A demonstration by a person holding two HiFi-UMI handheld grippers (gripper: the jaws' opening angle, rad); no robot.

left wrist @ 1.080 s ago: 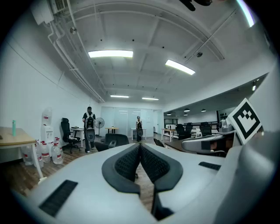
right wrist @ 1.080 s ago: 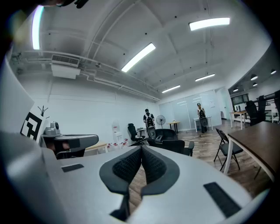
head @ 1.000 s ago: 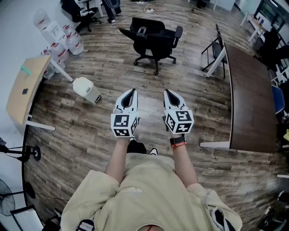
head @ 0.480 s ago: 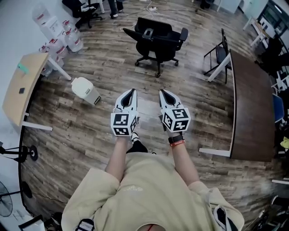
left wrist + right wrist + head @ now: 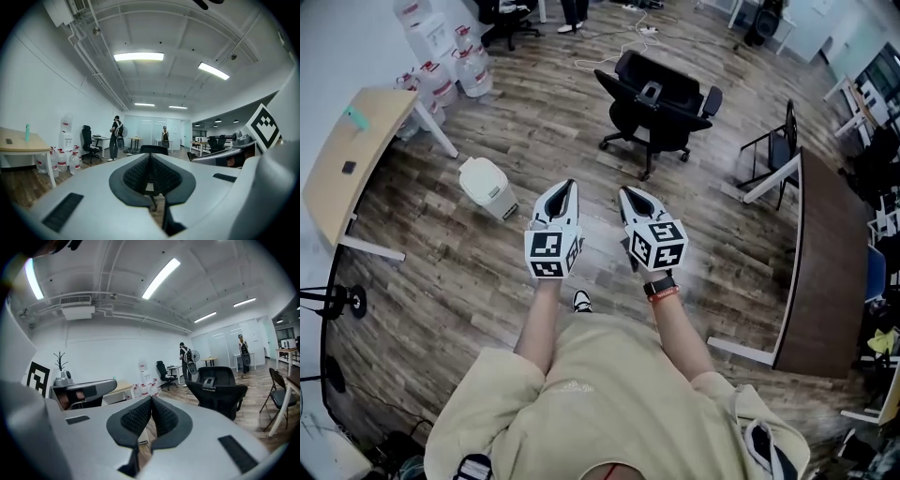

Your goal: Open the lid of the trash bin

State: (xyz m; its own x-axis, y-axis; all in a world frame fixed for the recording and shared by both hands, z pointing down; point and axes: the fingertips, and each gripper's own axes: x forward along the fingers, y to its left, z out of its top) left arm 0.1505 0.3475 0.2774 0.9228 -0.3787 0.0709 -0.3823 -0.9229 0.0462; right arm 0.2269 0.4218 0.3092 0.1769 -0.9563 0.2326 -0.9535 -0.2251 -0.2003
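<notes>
Two sets of ribbed jaws together (empty): left gripper (image 5: 568, 187), right gripper (image 5: 626, 192); rounded white trash bin (image 5: 487, 186).

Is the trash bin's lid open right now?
No, the head view shows the white lid lying flat and shut on the trash bin.

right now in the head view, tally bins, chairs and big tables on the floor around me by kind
white lidded trash bin: 1
black swivel office chair, plus another at the top edge: 2
black folding chair: 1
light wooden table and dark brown table: 2
total: 6, cluttered right edge not counted
</notes>
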